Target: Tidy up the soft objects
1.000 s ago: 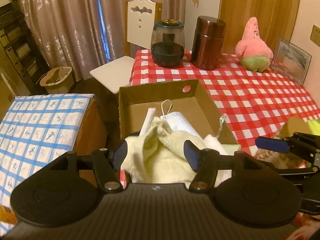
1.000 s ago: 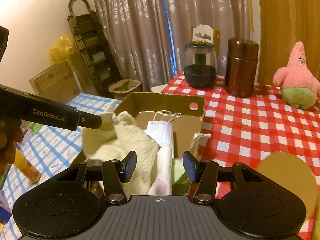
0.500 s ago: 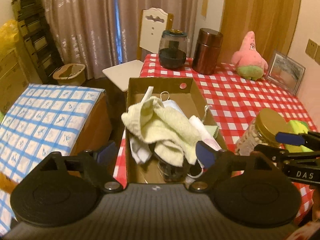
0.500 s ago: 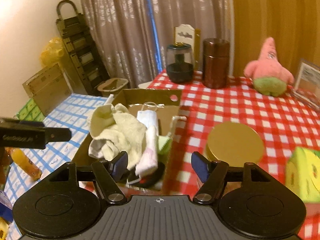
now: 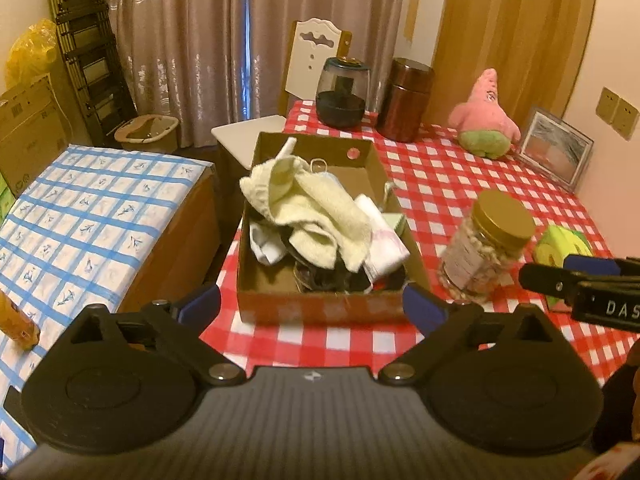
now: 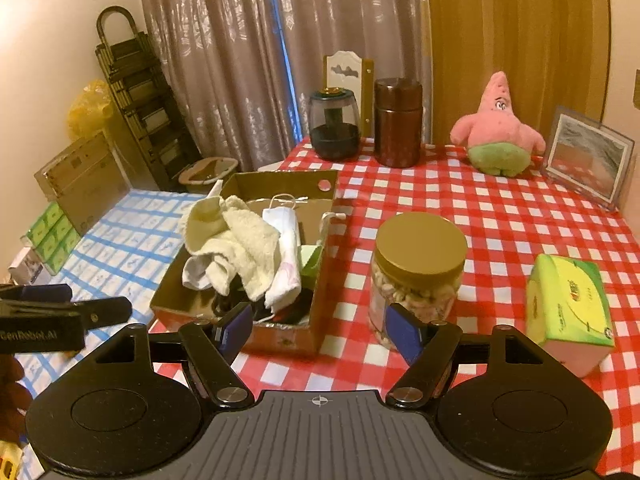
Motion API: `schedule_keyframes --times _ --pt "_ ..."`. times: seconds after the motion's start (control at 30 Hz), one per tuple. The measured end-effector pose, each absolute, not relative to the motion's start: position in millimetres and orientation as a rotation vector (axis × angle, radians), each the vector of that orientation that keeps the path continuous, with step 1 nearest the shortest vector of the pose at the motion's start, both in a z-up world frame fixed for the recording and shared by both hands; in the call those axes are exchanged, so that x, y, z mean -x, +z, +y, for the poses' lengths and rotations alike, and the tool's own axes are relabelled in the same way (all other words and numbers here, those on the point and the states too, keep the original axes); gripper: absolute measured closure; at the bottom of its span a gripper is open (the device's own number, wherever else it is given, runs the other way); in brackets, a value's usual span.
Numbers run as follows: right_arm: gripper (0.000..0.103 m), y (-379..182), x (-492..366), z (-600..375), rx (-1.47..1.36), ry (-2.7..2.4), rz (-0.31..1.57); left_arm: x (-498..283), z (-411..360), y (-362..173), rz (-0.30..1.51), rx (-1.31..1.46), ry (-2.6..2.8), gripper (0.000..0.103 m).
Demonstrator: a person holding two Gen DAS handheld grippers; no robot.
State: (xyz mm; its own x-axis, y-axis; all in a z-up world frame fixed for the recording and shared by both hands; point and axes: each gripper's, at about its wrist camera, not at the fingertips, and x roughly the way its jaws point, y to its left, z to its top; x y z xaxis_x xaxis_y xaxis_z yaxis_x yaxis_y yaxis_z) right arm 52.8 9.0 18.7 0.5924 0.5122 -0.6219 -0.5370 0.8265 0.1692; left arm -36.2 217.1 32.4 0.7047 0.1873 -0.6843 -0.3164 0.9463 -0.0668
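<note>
A brown cardboard box (image 5: pixel 320 304) (image 6: pixel 320 304) stands at the left edge of the red checked table. A pale yellow towel (image 5: pixel 316 212) (image 6: pixel 236 248) lies heaped in it over white cloths (image 5: pixel 384 236), a face mask (image 6: pixel 282 216) and dark items. My left gripper (image 5: pixel 310 306) is open and empty, held back in front of the box. My right gripper (image 6: pixel 320 328) is open and empty, before the box's right corner. A pink starfish plush (image 5: pixel 482 124) (image 6: pixel 496 136) sits at the table's far side.
A gold-lidded jar of nuts (image 5: pixel 486 248) (image 6: pixel 416 276) stands right of the box. A green tissue pack (image 6: pixel 568 308), a picture frame (image 6: pixel 588 160), a brown canister (image 6: pixel 398 122) and a dark glass jar (image 6: pixel 334 124) are on the table. A blue checked surface (image 5: pixel 72 216) lies left.
Both grippers have let go of the yellow towel, opened wider and pulled back from the box. The towel now lies in the box.
</note>
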Motion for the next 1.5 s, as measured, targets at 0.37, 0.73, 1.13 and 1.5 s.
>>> schedule_keyframes --times 0.37,0.73,1.13,1.5 --pt "0.029 17 -14 -7 0.016 0.617 0.718 71 196 30 0.773 0.185 0.291 0.006" --pt "0.028 7 18 -27 0.028 0.605 0.728 94 166 26 0.768 0.165 0.283 0.006" --pt "0.028 17 34 -46 0.033 0.564 0.727 111 151 28 0.768 0.158 0.284 0.006" --pt "0.028 13 47 -53 0.054 0.554 0.751 123 136 28 0.776 0.121 0.267 0.005"
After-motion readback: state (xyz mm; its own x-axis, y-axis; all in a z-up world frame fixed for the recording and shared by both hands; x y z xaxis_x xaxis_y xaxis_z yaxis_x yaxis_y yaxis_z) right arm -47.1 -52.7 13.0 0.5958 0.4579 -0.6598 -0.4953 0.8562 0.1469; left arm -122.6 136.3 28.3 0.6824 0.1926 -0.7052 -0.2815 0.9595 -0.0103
